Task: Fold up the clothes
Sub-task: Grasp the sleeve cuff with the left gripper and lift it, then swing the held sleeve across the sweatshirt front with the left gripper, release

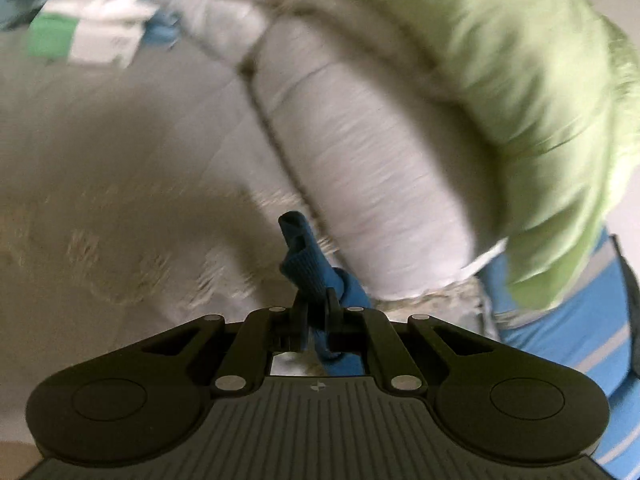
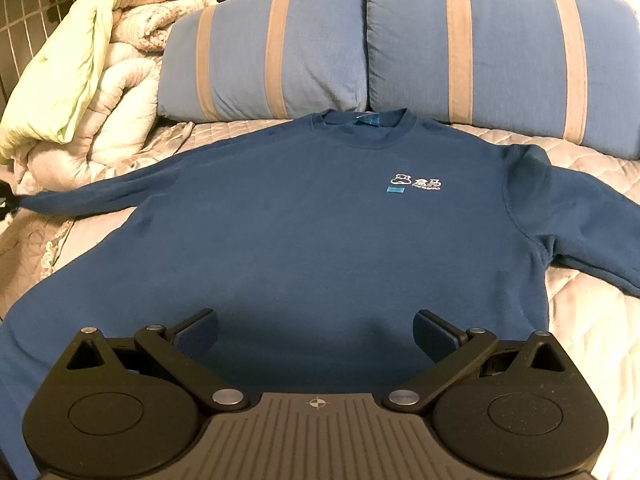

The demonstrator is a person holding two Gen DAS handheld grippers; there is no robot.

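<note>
We are seeing two blue striped pillows lying ahead of the right tool; a bundled quilt is sitting ahead-left; a quilted bedspread is lying beneath.

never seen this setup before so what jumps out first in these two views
The blue sweatshirt dominates the right wrist view, spread front up on the quilted bed below two blue striped pillows, with the open right tool low over its hem. In the blurred left wrist view, the left tool is shut on the sweatshirt's ribbed cuff, beside a rolled green and white quilt.
</note>
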